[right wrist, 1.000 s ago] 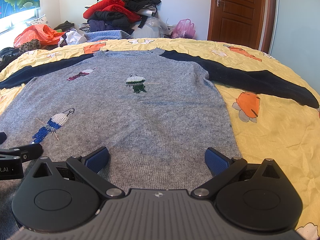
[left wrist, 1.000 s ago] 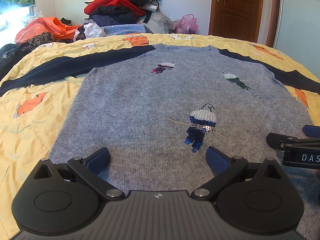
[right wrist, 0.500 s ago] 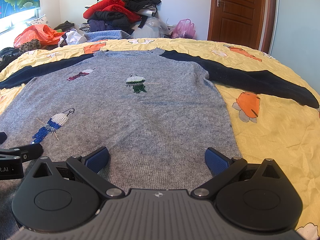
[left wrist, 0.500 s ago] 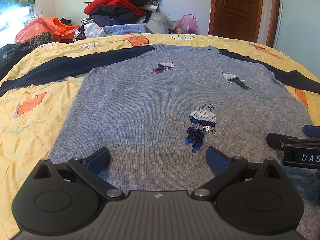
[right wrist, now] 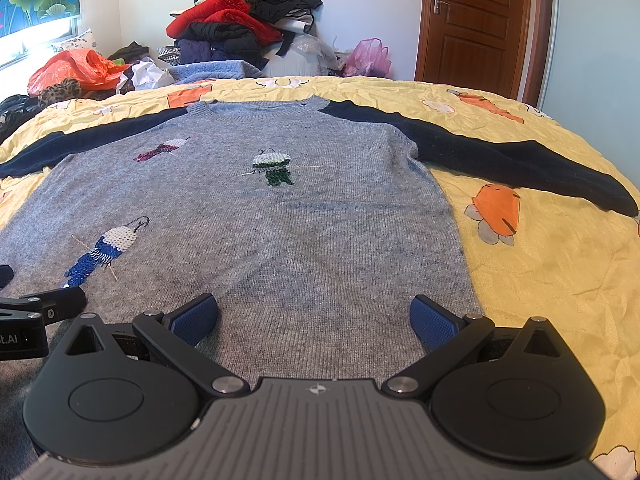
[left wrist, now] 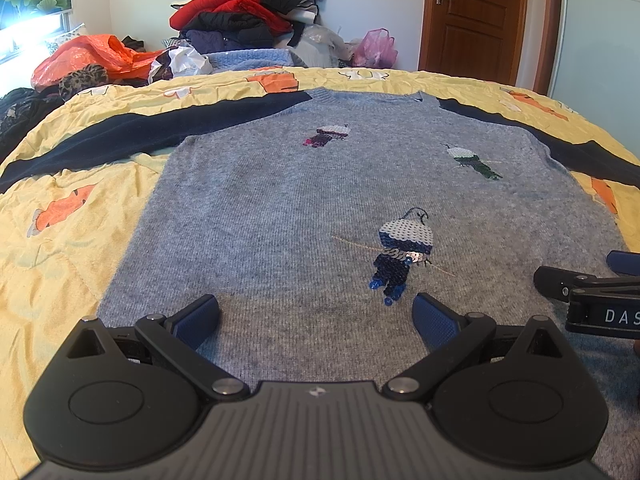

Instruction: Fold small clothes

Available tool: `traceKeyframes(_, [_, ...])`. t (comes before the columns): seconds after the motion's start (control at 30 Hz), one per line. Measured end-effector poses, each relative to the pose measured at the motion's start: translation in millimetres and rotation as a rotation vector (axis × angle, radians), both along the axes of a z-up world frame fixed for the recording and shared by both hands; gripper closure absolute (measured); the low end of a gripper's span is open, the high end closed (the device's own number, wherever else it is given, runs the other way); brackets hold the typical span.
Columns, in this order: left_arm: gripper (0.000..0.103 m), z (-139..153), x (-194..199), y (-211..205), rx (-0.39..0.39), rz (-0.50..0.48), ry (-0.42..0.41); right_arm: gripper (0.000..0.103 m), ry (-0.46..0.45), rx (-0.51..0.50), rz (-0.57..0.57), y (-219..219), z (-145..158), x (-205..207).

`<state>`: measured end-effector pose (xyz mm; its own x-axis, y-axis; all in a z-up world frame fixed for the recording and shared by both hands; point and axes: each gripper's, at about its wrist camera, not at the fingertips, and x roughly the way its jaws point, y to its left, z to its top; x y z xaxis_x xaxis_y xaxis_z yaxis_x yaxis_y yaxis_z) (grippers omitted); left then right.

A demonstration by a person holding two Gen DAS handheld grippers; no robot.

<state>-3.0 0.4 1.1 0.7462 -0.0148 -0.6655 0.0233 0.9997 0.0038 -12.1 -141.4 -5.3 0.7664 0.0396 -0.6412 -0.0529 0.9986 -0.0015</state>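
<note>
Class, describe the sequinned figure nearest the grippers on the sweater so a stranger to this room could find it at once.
Start at the yellow bedspread and find the grey sweater with dark sleeves spread flat on it. Three sequinned figures decorate its front; the wanted sequinned figure sits lowest, nearest the hem, just ahead of the left gripper. It alone is blue, and looks the largest; the others are pink and green.
</note>
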Motion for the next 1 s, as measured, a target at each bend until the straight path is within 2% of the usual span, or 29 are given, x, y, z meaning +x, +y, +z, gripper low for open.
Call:
traceKeyframes(0.63, [0.0, 0, -1, 0, -0.001, -0.001, -0.001, 0.0, 0.015, 0.012, 0.024, -3, 5, 2])
traceKeyframes(0.7, [0.0, 0, -1, 0, -0.001, -0.001, -0.001, 0.0, 0.022, 0.044, 0.046, -11, 10, 3])
traceKeyframes(0.83, [0.0, 0, 0, 0, -0.001, -0.001, -0.001, 0.0, -0.033, 0.193, 0.026, -53, 25, 11])
traceKeyframes(0.93, [0.0, 0, -1, 0, -0.001, -0.001, -0.001, 0.0, -0.079, 0.322, -0.039, -101, 38, 23])
traceKeyframes(1.0, [0.0, 0, 0, 0, -0.001, -0.001, -0.001, 0.0, -0.117, 0.371, -0.112, -136, 44, 32])
